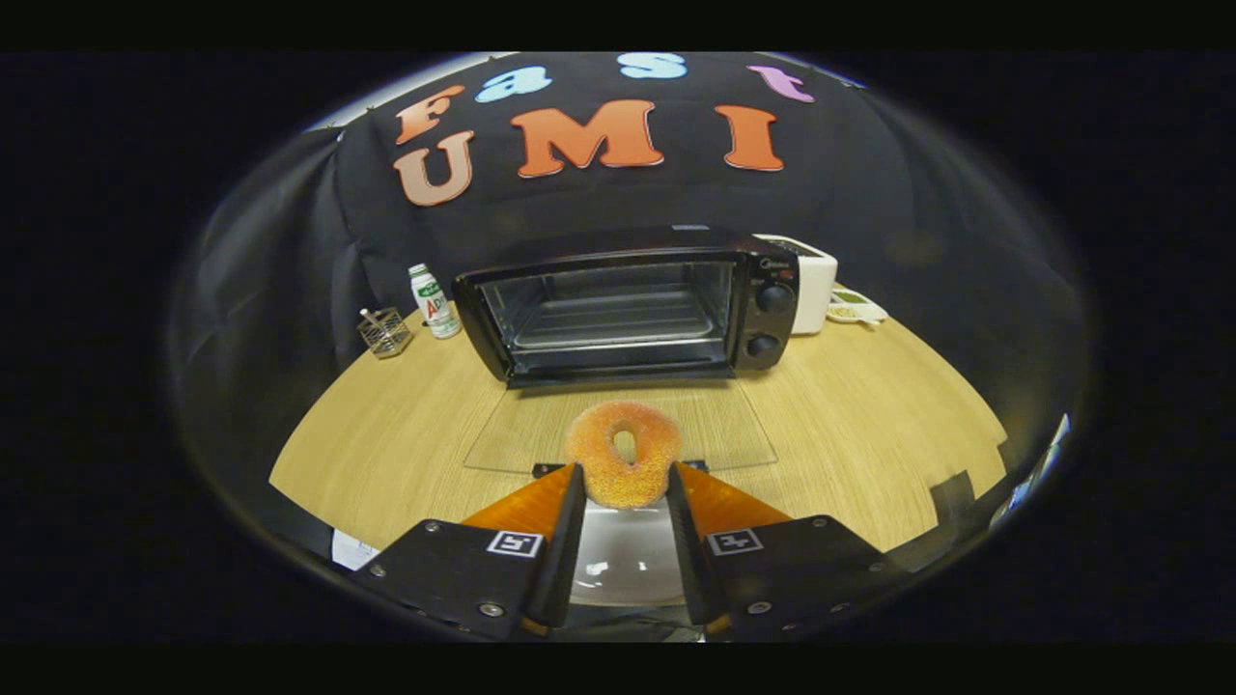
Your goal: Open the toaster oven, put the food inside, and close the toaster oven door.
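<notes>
A sugared orange doughnut [624,453] stands on edge between my fingertips, and my gripper [625,475] is shut on it, lifted above a white plate [624,565] that lies under the fingers. Beyond the doughnut stands the black toaster oven [632,304] with its cavity open and a wire rack inside. Its glass door [618,428] is folded flat down onto the table toward me, directly below and behind the doughnut. Two black knobs [772,298] sit on the oven's right panel.
The round wooden table [869,425] carries a small wire basket [384,331] and a white bottle [435,301] left of the oven. A white appliance [814,280] and a small dish [854,309] stand at the oven's right.
</notes>
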Demonstrator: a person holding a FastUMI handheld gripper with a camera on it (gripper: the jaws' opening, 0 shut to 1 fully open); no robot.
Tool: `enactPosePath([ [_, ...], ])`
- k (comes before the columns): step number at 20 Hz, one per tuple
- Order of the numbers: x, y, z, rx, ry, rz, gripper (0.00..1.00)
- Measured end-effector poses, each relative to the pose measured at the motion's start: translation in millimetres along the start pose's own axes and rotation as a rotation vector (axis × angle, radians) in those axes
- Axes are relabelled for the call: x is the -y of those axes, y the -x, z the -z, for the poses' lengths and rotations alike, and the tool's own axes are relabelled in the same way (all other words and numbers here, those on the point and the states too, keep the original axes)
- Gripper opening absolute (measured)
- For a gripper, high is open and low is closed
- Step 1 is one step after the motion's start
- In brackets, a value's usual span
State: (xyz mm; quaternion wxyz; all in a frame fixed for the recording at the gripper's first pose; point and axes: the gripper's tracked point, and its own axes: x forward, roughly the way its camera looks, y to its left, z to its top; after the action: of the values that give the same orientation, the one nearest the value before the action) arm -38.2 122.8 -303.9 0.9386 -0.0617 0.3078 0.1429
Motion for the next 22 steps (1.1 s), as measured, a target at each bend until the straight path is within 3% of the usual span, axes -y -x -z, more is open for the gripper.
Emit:
enactPosePath([
  [12, -17.1, -94.3, -78.6, 0.045, 0.038, -0.023, 0.47],
  [18, -27.3, -128.1, -88.1, 0.031, -0.134, -0.097, 0.47],
  [22, -32.1, -145.7, -95.3, 0.046, -0.335, -0.143, 0.47],
])
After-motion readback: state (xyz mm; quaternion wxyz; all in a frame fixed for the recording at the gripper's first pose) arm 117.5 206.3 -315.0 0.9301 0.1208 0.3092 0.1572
